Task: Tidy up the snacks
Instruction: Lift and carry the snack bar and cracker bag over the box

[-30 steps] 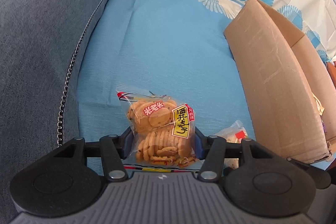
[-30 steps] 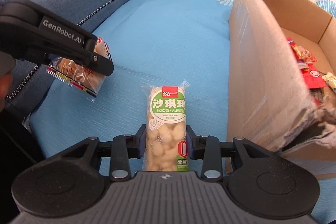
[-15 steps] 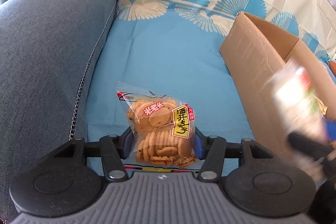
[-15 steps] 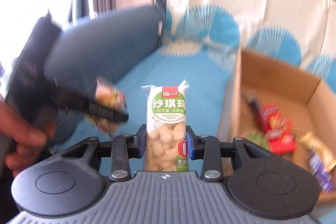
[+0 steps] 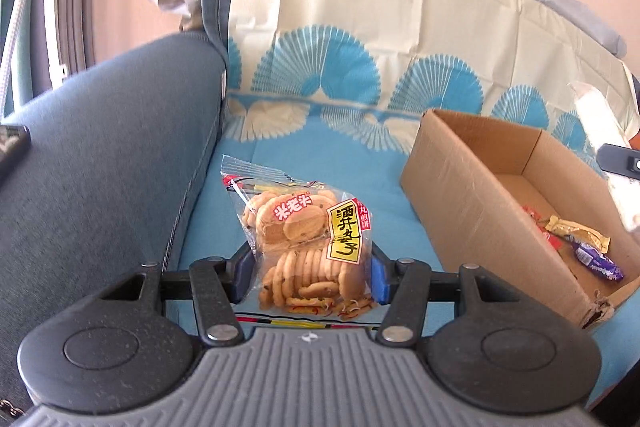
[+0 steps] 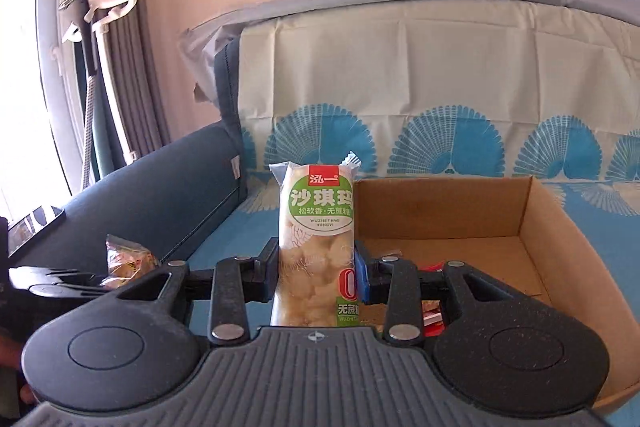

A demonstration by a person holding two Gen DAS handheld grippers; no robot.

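Note:
My left gripper [image 5: 310, 277] is shut on a clear bag of small round crackers [image 5: 306, 239] with a yellow label, held up above the blue sofa seat. My right gripper [image 6: 316, 277] is shut on a tall green-and-white pastry pack [image 6: 318, 247], upright in front of the open cardboard box [image 6: 556, 227]. In the left wrist view the box [image 5: 452, 195] lies to the right with several wrapped snacks [image 5: 576, 239] on its floor. At that view's right edge the right gripper [image 5: 620, 161] shows with its pale pack. The left gripper and cracker bag [image 6: 124, 259] sit low left in the right wrist view.
A dark blue sofa armrest [image 5: 100, 163] rises on the left, with a phone [image 6: 34, 229] lying on it. The backrest wears a cream cover with blue fan prints [image 5: 360, 39]. Curtains and a bright window [image 6: 24, 67] stand far left. A hand [image 6: 12, 351] shows at lower left.
Both grippers rose and tilted upward with their packs, so the backrest and wall came into view. The right gripper went from beside the box's near wall to above its opening.

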